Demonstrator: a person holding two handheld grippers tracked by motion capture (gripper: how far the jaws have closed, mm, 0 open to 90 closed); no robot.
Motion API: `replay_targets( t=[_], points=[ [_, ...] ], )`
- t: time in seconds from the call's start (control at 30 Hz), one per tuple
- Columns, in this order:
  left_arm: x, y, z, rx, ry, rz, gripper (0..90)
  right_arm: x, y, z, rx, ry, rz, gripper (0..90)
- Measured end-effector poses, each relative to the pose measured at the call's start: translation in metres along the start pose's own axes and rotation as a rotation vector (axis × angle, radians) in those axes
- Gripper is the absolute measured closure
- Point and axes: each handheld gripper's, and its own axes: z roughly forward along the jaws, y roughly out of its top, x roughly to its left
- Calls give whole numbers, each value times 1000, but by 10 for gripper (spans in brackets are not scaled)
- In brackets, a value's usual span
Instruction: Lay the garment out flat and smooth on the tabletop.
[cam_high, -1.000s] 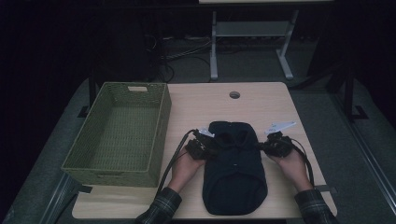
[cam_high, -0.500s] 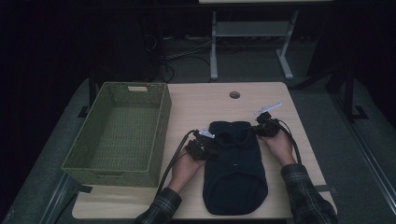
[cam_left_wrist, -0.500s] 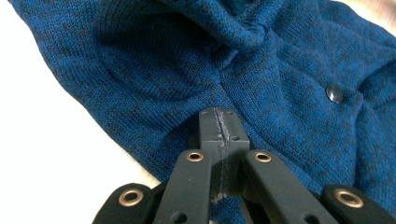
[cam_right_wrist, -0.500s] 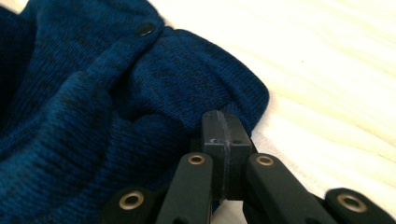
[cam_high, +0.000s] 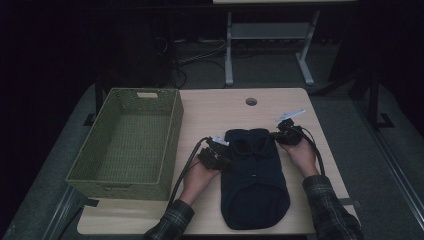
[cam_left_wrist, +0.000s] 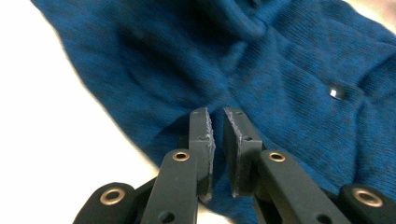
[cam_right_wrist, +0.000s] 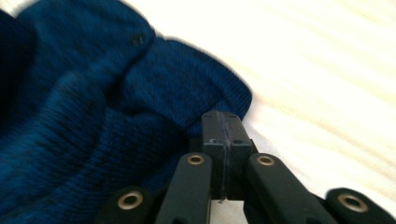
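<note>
Dark blue sweater lay lengthwise on the worktop, collar toward frame top. Left gripper fingers had just parted slightly over its edge; right gripper fingers were pressed together, and whether they pinched cloth was hidden.

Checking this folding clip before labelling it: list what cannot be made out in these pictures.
- High view: the garment looks almost black in the dim light; its knit and small fastener are lost.
- Left gripper view: its jaws, just opening, stand slightly apart; whether cloth sits between them is hidden.
- Right gripper view: jaws shut; any pinched cloth is hidden.
- High view: the basket near wall hides part of its floor.
</note>
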Motion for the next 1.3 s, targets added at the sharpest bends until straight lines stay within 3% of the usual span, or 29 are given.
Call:
replay_targets(
  t=[0.1, 0.27, 0.47, 0.73, 0.9, 1.13, 1.3],
  points=[
    [6, 8, -9, -16, 9, -8, 818, -3, 3, -7, -38, 11, 10, 831],
    [22, 26, -23, -53, 53, -21, 811, -9, 12, -10, -40, 32, 8, 699],
    [39, 46, -25, -64, 91, -42, 768, -11, 19, -9, -35, 37, 0, 620],
    [62, 71, -7, -14, 123, -30, 709, -15, 22, -8, -45, 33, 5, 578],
    [70, 79, 6, -23, 119, -52, 652, -16, 20, -9, -44, 37, 10, 557],
    [73, 82, 20, -3, 130, -53, 553, -21, 21, -10, -51, 27, 13, 526],
    [77, 80, 28, -3, 126, -79, 525, -25, 21, -7, -36, 25, 26, 517]
  ],
)
